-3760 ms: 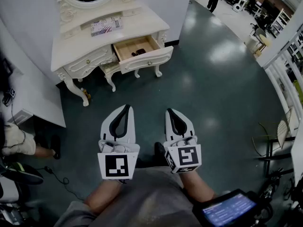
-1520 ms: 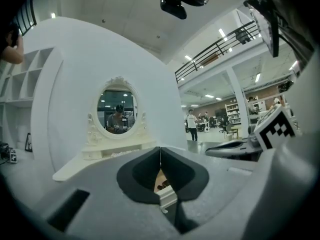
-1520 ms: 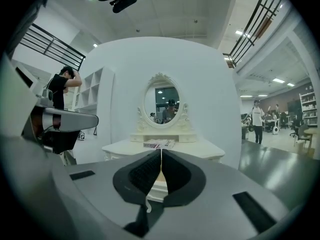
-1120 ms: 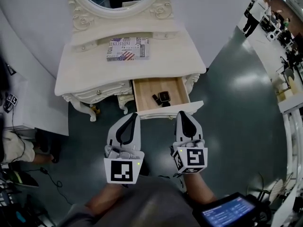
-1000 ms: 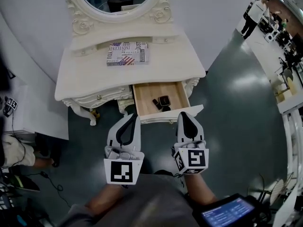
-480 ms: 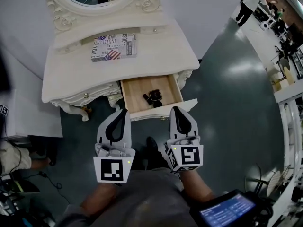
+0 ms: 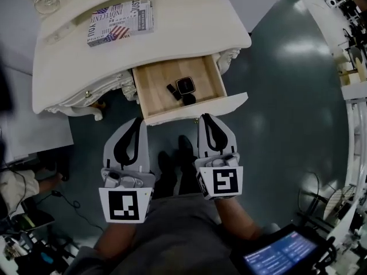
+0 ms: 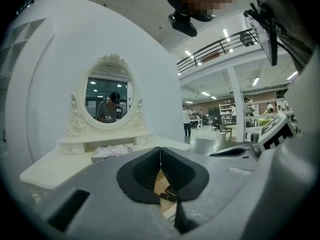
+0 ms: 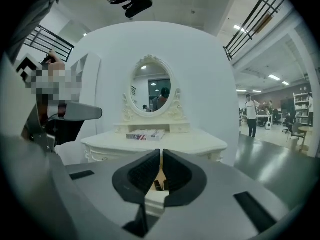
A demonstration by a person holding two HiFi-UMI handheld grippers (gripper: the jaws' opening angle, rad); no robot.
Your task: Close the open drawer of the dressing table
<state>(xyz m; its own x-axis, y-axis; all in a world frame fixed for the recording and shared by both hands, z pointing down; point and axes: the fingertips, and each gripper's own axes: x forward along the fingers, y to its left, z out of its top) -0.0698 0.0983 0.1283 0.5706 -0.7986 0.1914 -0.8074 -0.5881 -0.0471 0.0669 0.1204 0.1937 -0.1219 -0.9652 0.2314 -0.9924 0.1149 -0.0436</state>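
Note:
The white dressing table [image 7: 172, 36] fills the top of the head view. Its right drawer [image 7: 163, 90] stands pulled out, showing a wooden bottom with a few small dark items [image 7: 184, 86] inside. The drawer's white front panel [image 7: 229, 103] faces me. My left gripper [image 7: 137, 121] is shut and empty, just short of the panel's left end. My right gripper [image 7: 205, 118] is shut and empty too, its tips just below the panel near its middle. In the left gripper view the left gripper [image 8: 160, 149] points at the drawer. Between the lower jaws of the right gripper [image 9: 161, 152] the drawer front [image 9: 155, 199] shows.
A printed book [image 7: 120, 20] lies on the tabletop, below an oval mirror [image 9: 156, 91]. The person's shoes [image 7: 184, 159] stand on dark green floor under the grippers. A tablet [image 7: 281, 254] sits at the lower right. Another person [image 7: 14, 182] is at the left, and white railings [image 7: 344, 96] on the right.
Both grippers have sunk and come closer to the drawer's front panel, staying shut. The head view has tilted, so the mirror has slid out of its top edge.

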